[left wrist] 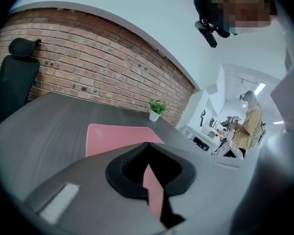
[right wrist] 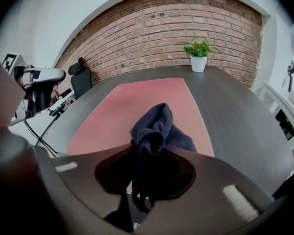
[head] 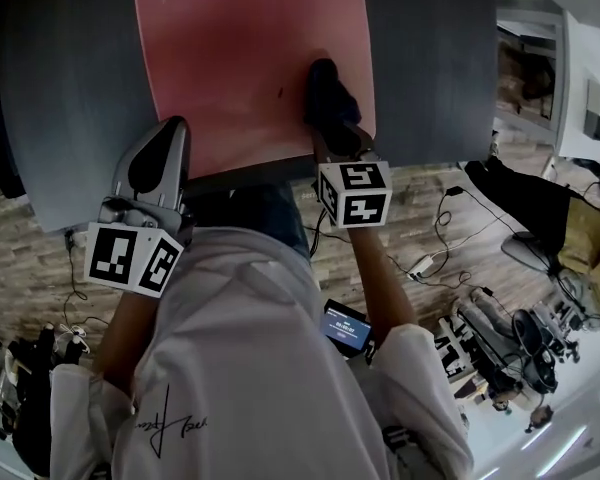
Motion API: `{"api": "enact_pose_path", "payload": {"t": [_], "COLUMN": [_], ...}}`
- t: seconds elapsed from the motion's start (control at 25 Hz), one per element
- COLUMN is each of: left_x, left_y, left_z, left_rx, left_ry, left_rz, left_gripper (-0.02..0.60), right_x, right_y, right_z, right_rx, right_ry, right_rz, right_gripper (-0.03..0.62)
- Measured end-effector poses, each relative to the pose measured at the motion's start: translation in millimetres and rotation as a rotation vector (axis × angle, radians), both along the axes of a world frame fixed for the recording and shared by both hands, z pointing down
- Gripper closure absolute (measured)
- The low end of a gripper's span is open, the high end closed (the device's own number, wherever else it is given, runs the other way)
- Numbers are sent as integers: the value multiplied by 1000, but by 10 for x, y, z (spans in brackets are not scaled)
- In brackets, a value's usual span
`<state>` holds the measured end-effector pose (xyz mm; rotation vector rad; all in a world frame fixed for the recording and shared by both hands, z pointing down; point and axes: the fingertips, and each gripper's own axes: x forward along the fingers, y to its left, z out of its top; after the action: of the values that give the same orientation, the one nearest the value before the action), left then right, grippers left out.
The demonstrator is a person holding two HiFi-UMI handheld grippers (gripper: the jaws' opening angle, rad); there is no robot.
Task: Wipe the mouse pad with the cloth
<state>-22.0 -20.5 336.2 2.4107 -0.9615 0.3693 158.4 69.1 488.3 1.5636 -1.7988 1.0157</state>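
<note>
Pinching the dark cloth between closed jaws, the right gripper rests it on the pink mouse pad's lower right, while the left gripper, jaws together and empty, sits lower left.

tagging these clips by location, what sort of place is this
Most likely an office or lab workroom: a grey desk carrying a pink mouse pad, a black office chair in front of a brick wall, and a potted plant at the desk's far end.
</note>
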Motion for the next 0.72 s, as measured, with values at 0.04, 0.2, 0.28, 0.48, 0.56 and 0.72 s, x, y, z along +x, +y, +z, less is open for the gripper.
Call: {"api": "enact_pose_path", "payload": {"t": [0.04,0.2,0.28,0.48,0.56,0.72], "left_x": [-22,-101,-156,-257,-255,-341], "left_y": [12,53,50,42,40,51], "left_z": [4,2,-15,-38,-37,-22], "left_rx": [0,-3,-3,10,2,-7], "left_ry": [-2,-2,-2,-6,13,24], "left_rz": [-2,-3,-5,-7,-3,-10], "left_gripper": [569,569,569,569,569,569], "right_x": [-24,-136,-217,-355,-378,-514], "right_y": [5,16,-2,-24,-21,-1], "right_z": [9,13,4,-13,1,35], "right_rx": [0,-4,-4,-1,-5,-15], "right_ry": [-3,-4,-8,-16,-15,-21], "right_rz": [0,-12,-21,-27,-28,-39], "right_gripper": [519,519,518,518,519,518]}}
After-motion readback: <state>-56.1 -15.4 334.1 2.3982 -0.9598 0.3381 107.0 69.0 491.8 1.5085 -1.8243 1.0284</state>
